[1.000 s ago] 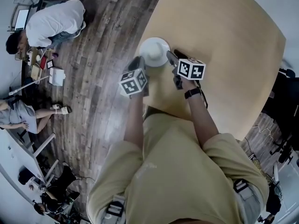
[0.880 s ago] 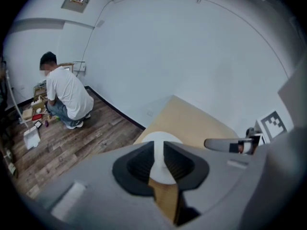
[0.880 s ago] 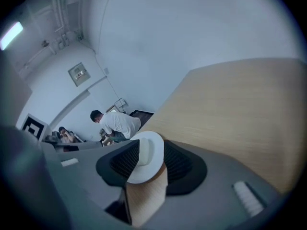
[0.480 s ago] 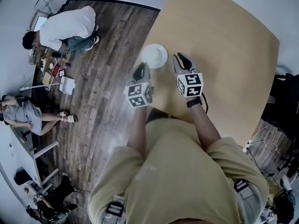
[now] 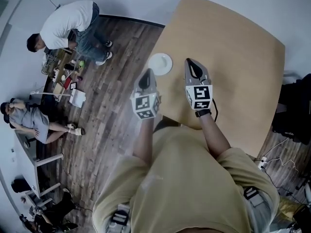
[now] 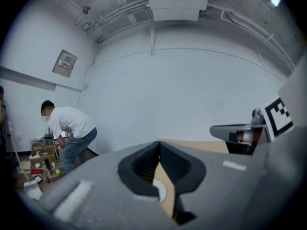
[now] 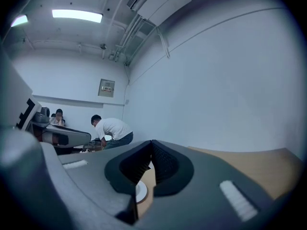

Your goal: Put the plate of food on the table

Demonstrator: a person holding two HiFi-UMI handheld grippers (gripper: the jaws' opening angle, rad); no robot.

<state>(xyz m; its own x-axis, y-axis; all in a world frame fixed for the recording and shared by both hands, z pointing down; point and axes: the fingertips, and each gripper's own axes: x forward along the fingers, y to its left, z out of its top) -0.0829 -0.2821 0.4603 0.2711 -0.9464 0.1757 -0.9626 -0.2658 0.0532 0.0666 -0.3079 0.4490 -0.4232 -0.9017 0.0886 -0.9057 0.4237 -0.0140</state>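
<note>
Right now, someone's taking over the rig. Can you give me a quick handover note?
Tools: left tool shut, empty, over the left edge of the table; right tool has just closed with nothing between its jaws, above the tabletop.
Things: plate lies flat on the table near that edge, ahead of both tools, touching neither.
Done: plate set down and released.
Left: nothing obvious; whether there is food on the plate can't be made out.
</note>
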